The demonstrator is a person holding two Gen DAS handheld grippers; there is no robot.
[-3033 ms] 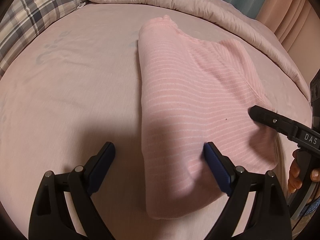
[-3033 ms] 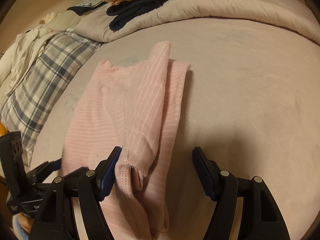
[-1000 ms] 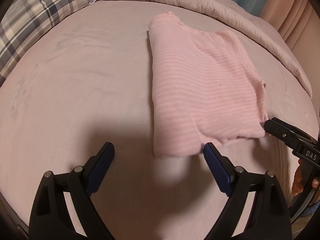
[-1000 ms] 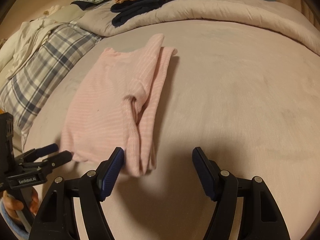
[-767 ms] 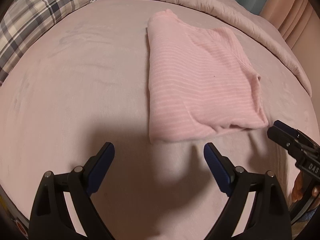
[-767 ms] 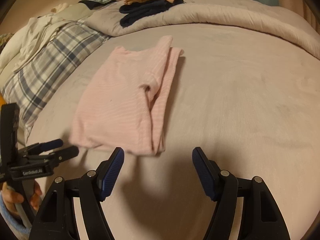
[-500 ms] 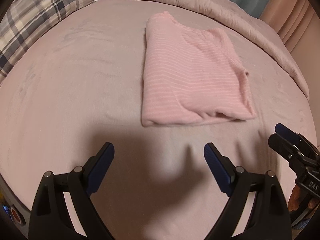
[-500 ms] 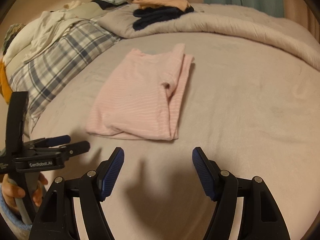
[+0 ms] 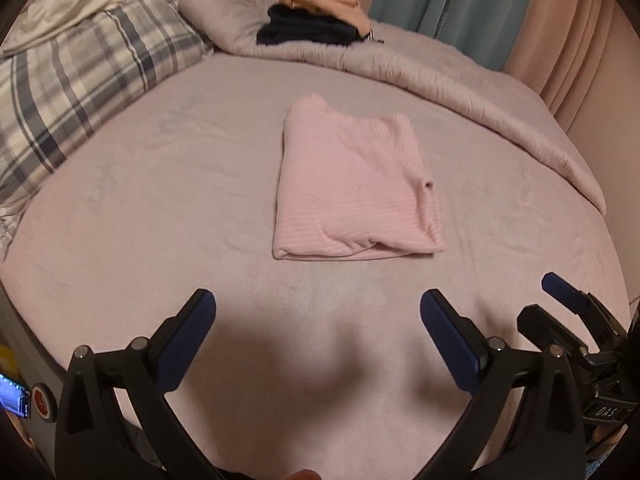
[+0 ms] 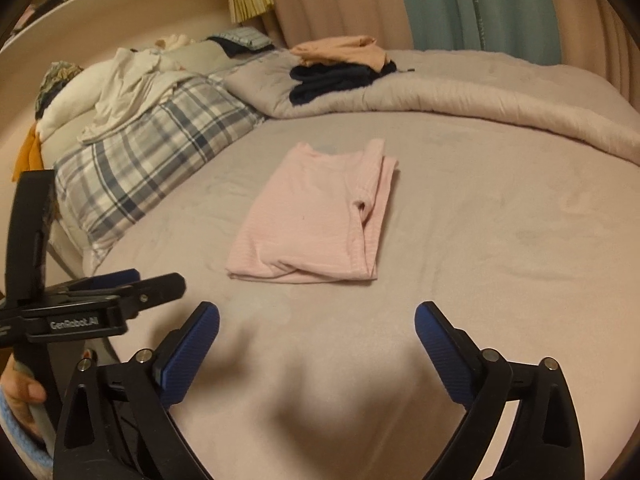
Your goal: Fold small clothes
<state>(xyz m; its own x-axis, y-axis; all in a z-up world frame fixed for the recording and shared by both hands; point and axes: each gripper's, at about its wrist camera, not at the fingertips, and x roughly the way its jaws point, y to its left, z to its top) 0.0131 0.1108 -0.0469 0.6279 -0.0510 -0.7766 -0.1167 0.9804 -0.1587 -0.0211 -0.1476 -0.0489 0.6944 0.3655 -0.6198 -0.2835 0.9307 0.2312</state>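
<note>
A pink striped garment lies folded into a flat rectangle in the middle of the bed; it also shows in the right wrist view. My left gripper is open and empty, held back from the garment's near edge. My right gripper is open and empty, also short of the garment. The right gripper appears at the right edge of the left wrist view. The left gripper appears at the left of the right wrist view.
A plaid pillow lies at the left. A rolled duvet runs along the far side, with a dark garment and a peach garment stacked on it. Curtains hang behind. White clothes are heaped beyond the pillow.
Both grippers have drawn back and up from the folded pink garment, which now lies farther away and flat on the bed. Both stay open.
</note>
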